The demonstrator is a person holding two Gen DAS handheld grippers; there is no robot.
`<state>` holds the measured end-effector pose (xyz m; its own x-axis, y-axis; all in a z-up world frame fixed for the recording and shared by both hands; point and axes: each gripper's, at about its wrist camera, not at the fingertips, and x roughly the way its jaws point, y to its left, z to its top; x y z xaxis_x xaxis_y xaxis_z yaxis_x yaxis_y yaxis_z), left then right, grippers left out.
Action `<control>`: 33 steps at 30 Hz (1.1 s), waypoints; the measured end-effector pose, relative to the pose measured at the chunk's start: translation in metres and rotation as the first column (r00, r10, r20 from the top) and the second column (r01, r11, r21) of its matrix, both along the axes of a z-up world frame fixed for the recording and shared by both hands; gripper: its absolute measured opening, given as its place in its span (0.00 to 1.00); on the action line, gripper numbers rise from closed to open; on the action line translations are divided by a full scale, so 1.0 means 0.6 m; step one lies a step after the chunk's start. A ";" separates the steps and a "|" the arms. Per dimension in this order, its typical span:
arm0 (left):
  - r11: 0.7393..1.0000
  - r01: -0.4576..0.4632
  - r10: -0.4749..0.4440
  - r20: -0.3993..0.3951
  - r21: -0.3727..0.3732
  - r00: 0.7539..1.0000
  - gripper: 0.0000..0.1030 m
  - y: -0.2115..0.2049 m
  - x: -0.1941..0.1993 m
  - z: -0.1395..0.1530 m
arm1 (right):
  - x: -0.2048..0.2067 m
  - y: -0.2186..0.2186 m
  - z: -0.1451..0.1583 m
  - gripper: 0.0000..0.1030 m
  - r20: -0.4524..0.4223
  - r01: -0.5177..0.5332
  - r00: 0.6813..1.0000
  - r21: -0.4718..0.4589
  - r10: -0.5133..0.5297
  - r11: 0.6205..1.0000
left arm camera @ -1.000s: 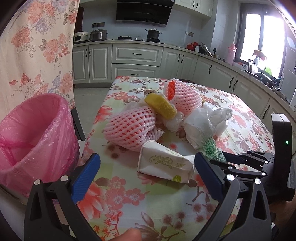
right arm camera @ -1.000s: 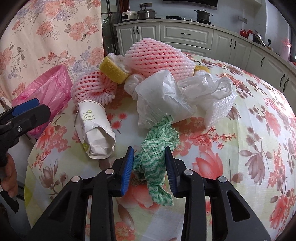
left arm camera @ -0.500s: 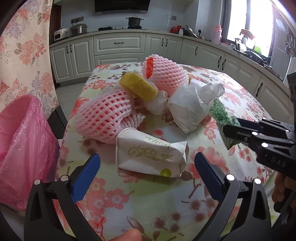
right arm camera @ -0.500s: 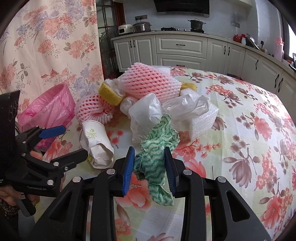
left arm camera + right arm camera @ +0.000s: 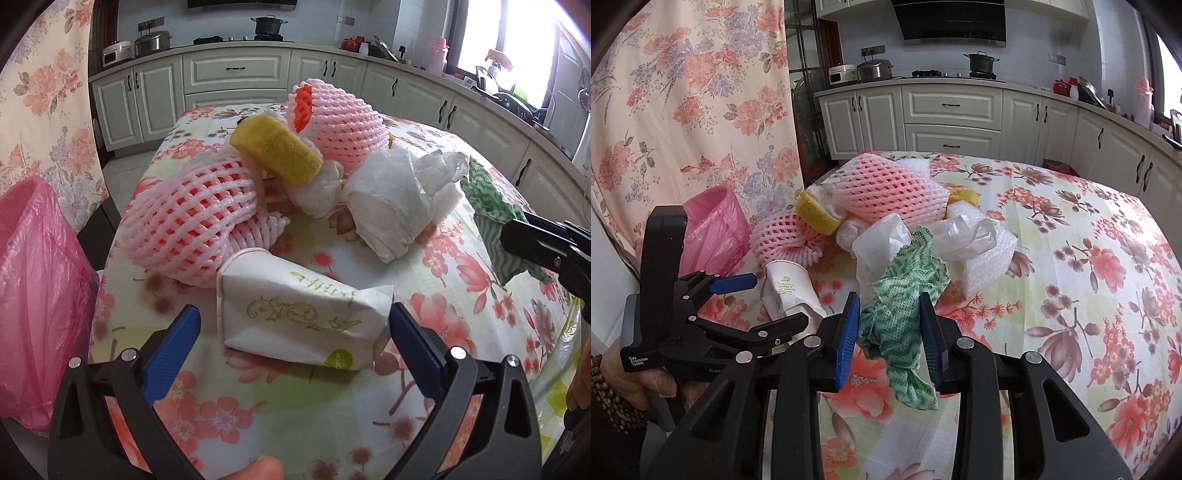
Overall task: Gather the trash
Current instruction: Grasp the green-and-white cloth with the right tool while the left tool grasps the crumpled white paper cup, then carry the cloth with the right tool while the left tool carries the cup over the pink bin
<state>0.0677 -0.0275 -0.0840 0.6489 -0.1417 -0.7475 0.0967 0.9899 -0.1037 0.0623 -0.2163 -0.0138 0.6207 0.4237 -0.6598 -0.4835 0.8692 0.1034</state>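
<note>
Now the left tongs (image 5: 295, 332) are closing, pads astride the crushed paper cup (image 5: 295, 317) lying just in front of the pink foam net (image 5: 195, 218), not yet pressing it. Squeeze the middle gently. The right tongs (image 5: 890, 332) grip the green cloth (image 5: 905, 295), beside that net.

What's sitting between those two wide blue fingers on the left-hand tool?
A crushed paper cup lies on its side on the floral tablecloth between the left gripper's fingers, which are closing without touching it; the left wrist view shows this.
</note>
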 end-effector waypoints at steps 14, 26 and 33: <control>0.999 -0.028 0.029 0.065 -0.020 0.997 0.86 -0.007 -0.039 0.048 | -0.001 -0.010 0.010 0.31 0.016 0.018 1.000 0.019 -0.018 1.000; 0.984 -0.171 0.161 0.189 0.038 0.969 0.86 0.068 -0.081 0.153 | 0.000 0.007 0.043 0.31 0.055 0.002 0.998 0.038 -0.004 0.999; 0.954 -0.294 0.277 0.224 0.049 0.935 0.87 0.152 -0.099 0.184 | 0.014 0.048 0.076 0.31 0.083 -0.042 0.996 0.052 0.037 0.998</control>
